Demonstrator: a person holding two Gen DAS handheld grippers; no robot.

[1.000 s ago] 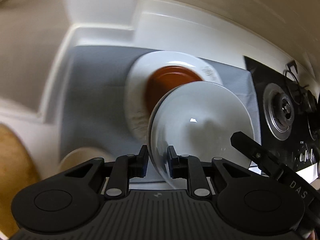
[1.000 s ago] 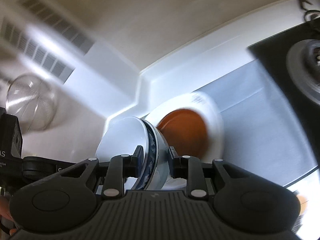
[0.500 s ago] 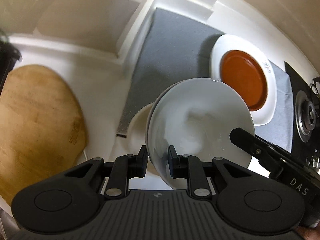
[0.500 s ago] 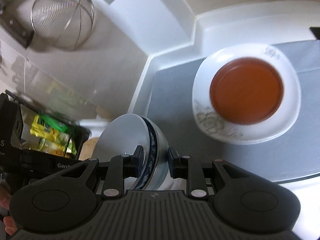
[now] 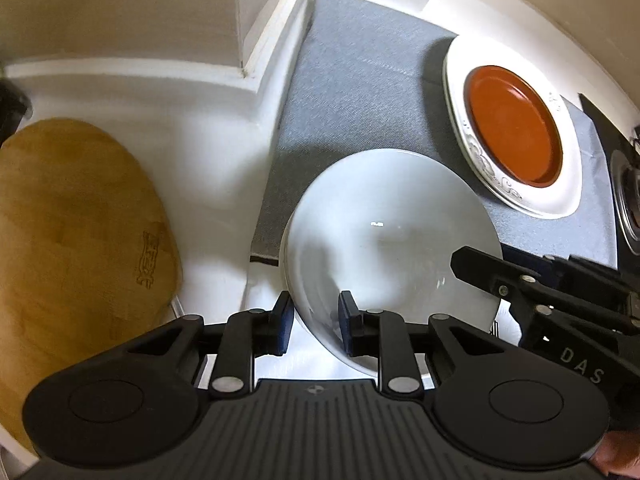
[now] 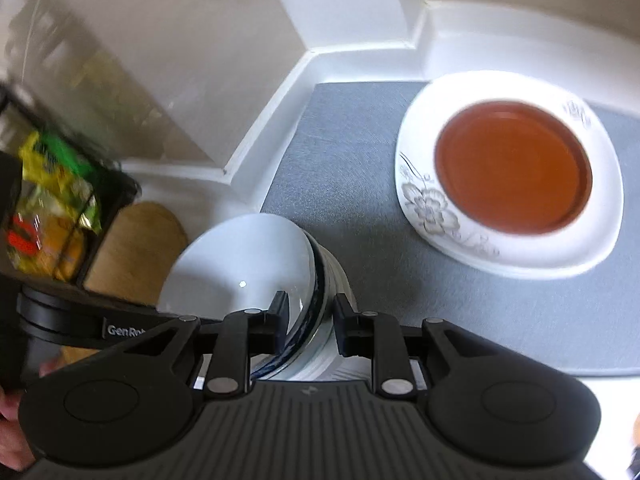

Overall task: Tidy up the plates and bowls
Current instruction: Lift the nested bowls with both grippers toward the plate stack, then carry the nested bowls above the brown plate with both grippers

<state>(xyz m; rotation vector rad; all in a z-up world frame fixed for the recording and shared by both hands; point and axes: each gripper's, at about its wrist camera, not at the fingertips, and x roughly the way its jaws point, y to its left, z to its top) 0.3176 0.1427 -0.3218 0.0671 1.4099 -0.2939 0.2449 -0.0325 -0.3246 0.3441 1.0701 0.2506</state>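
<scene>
A white bowl (image 5: 384,232) with a blue pattern outside (image 6: 240,264) hangs low over the front left corner of the grey mat (image 5: 352,92). More white rims show under it. My left gripper (image 5: 314,320) is shut on its near rim, its jaws opening. My right gripper (image 6: 310,316) grips the opposite rim, its jaws closing; one of its fingers (image 5: 492,272) reaches over the bowl's right edge. Further back on the mat (image 6: 352,152) a flowered white plate (image 5: 560,200) (image 6: 420,200) carries a brown dish (image 5: 512,128) (image 6: 512,168).
A wooden cutting board (image 5: 72,240) (image 6: 136,248) lies on the white counter to the left. A black basket of bright packets (image 6: 48,208) stands beyond it. The stove hob (image 5: 628,208) borders the mat on the right. A white wall corner (image 5: 256,60) juts in at the back.
Both grippers carried the bowl from over the plate, leftward and down, to the mat's front left corner. A cream bowl seen below it half a second ago is now hidden.
</scene>
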